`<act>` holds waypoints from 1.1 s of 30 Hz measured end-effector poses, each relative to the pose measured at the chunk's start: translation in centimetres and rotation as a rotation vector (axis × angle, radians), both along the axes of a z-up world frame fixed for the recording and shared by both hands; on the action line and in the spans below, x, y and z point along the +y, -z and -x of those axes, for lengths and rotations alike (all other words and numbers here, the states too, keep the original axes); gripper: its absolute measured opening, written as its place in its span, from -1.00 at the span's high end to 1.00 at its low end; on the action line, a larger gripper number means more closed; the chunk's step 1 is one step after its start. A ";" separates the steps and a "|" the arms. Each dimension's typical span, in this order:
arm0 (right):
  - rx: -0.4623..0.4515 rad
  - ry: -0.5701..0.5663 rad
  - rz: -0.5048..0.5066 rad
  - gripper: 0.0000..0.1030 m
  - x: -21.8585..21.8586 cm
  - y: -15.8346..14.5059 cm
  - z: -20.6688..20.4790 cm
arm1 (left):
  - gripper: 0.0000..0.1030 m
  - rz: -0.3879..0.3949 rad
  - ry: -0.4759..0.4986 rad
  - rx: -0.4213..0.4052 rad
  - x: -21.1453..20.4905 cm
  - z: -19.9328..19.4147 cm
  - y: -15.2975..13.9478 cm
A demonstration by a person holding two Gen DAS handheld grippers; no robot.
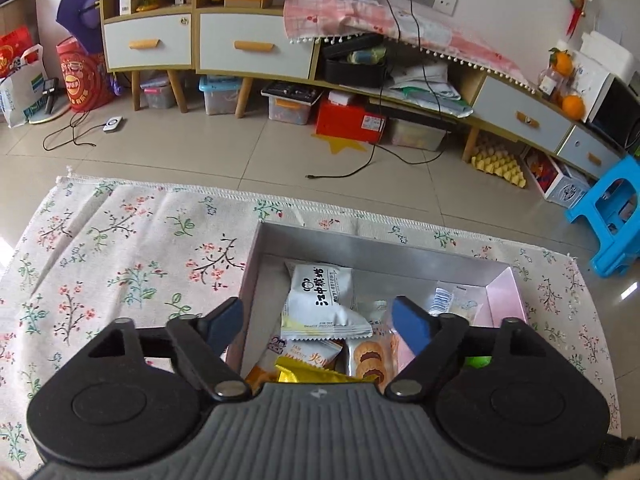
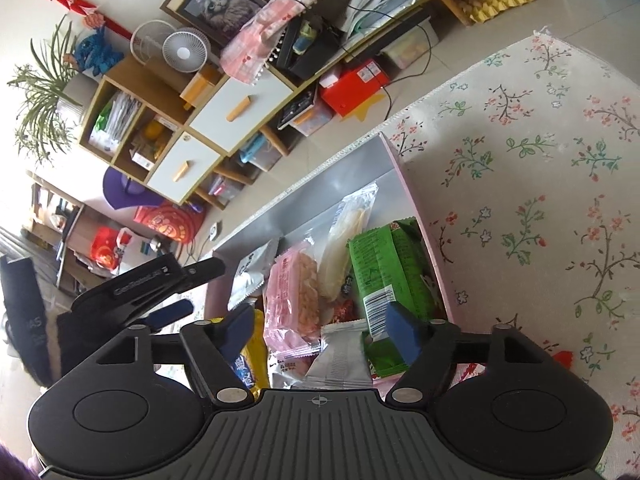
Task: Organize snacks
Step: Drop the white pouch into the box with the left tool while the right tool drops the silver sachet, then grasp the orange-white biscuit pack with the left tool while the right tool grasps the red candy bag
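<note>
A box (image 1: 400, 252) with a silver inside and pink walls sits on the floral cloth, holding several snack packets. In the left wrist view a white packet with black lettering (image 1: 320, 300), an orange biscuit pack (image 1: 316, 356), a cookie pack (image 1: 370, 360) and a gold packet (image 1: 308, 374) lie in it. My left gripper (image 1: 318, 314) hovers open above them, holding nothing. The right wrist view shows a green packet (image 2: 392, 268), a pink packet (image 2: 296, 300), a pale clear packet (image 2: 348, 240) and a silvery packet (image 2: 340, 360). My right gripper (image 2: 320, 328) is open over these, with nothing between its pads.
The floral cloth (image 1: 120, 260) spreads left of the box, and also right of it (image 2: 540, 160). My left gripper (image 2: 198, 290) shows beside the box's left wall in the right wrist view. Beyond lie tiled floor, low cabinets (image 1: 256, 44), loose cables and a blue stool (image 1: 612, 216).
</note>
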State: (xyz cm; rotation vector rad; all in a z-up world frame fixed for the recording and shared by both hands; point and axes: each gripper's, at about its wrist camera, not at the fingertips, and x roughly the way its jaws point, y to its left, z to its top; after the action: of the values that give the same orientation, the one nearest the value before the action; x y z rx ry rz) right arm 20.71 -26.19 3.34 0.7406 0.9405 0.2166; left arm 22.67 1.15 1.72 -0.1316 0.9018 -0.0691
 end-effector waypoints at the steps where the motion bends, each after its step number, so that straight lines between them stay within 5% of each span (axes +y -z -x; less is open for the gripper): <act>1: 0.001 0.000 0.002 -0.59 0.1 -0.1 0.1 | -0.69 -0.002 0.001 -0.003 0.0 0.2 -0.1; 24: -0.050 -0.111 0.206 -0.77 1.8 -4.5 5.1 | -0.99 -0.008 -0.002 -0.026 2.0 8.7 -1.2; 33: -0.024 -0.123 0.460 -0.78 2.0 -4.9 7.5 | -0.99 -0.016 0.012 -0.019 3.1 12.6 0.0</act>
State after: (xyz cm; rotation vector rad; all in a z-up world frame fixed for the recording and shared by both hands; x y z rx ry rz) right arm 13.20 -24.22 8.28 0.2570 0.9681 0.1096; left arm 10.03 4.28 1.74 -0.1107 0.8841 -0.0743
